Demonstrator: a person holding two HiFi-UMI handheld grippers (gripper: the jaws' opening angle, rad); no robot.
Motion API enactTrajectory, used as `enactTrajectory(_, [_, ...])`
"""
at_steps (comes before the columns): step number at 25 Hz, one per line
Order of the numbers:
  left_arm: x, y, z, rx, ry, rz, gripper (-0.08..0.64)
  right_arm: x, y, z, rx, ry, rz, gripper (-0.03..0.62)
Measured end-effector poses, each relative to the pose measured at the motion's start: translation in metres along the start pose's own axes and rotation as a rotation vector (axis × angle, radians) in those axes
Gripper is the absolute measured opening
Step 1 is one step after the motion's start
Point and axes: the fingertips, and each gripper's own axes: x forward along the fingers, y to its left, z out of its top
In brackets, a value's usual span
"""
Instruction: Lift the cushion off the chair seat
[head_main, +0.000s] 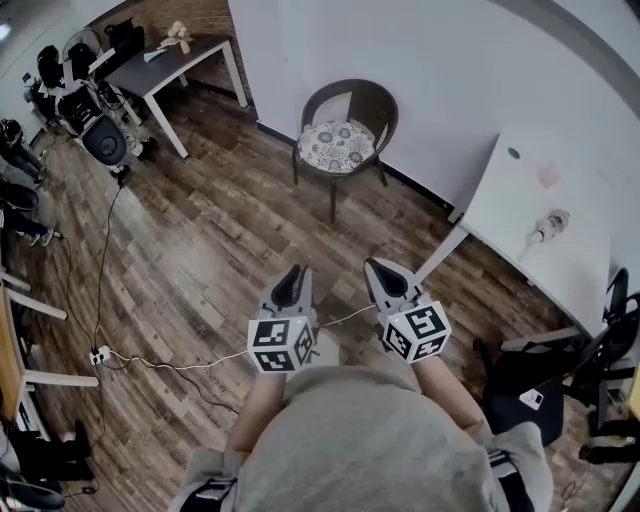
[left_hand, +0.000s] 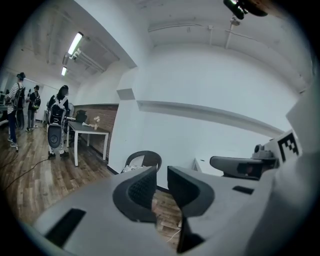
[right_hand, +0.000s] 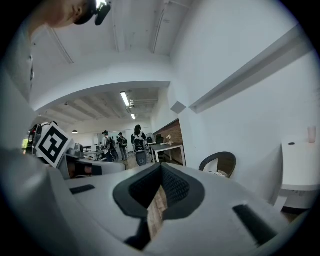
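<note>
A dark wicker chair stands against the white wall, well ahead of me. A patterned round cushion lies flat on its seat. My left gripper and right gripper are held side by side over the wood floor, far short of the chair and pointing toward it. The left gripper shows a narrow gap between its jaws with nothing in it, and the chair and cushion sit small just beyond. The right gripper has its tips together and empty, with the chair off to its right.
A white table stands to the right of the chair, with a black office chair nearer me. A grey desk is at the back left. A cable and power strip lie on the floor at left. People stand far left.
</note>
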Motion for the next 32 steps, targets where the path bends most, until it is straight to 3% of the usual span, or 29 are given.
enactTrajectory(16, [0.132,0.096,0.062,0.036,0.014,-0.077,0.156,0.156,-0.056,0.036,0.000,0.003,-0.073,0.002])
enactTrajectory(32, [0.256,0.204,0.094,0.035,0.046,-0.138,0.167,0.310,-0.100,0.041,-0.008,0.035,-0.124,0.002])
